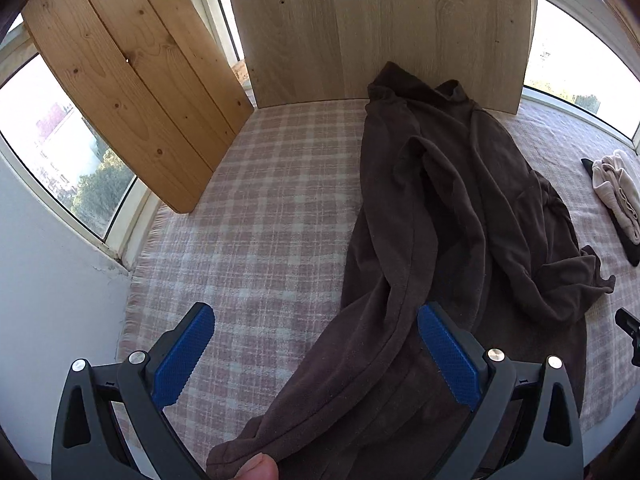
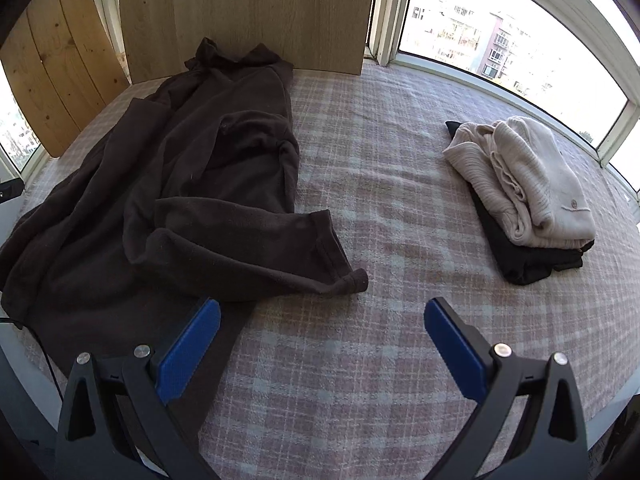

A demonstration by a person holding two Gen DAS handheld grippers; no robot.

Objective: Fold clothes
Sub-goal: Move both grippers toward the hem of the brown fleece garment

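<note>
in the left wrist view, a thumb (image 1: 260,466) presses on the cuff of a brown sleeve at the very bottom edge. the left gripper (image 1: 316,354) has its fingers spread wide, and that sleeve runs up between them without either blue pad (image 1: 182,360) pinching it. the sleeve belongs to a brown top (image 1: 452,208), which lies rumpled along a checked blanket (image 1: 272,208), collar at the far end touching a pale board (image 1: 380,28). a second, knotty plank board (image 1: 128,80) leans to the left of it, with windows behind.

in the right wrist view, the right gripper (image 2: 322,344) hovers over the blanket (image 2: 380,360) with its fingers wide apart and nothing between them. its left pad (image 2: 188,354) sits just above the top's hem. the brown top (image 2: 180,184) lies ahead and left, its other sleeve folded across with the cuff pointing right. well apart to the right, a folded cream sweater (image 2: 528,184) rests on a folded black garment (image 2: 532,260). beyond are the pale board (image 2: 248,8) and a bright window (image 2: 500,32) showing buildings.
</note>
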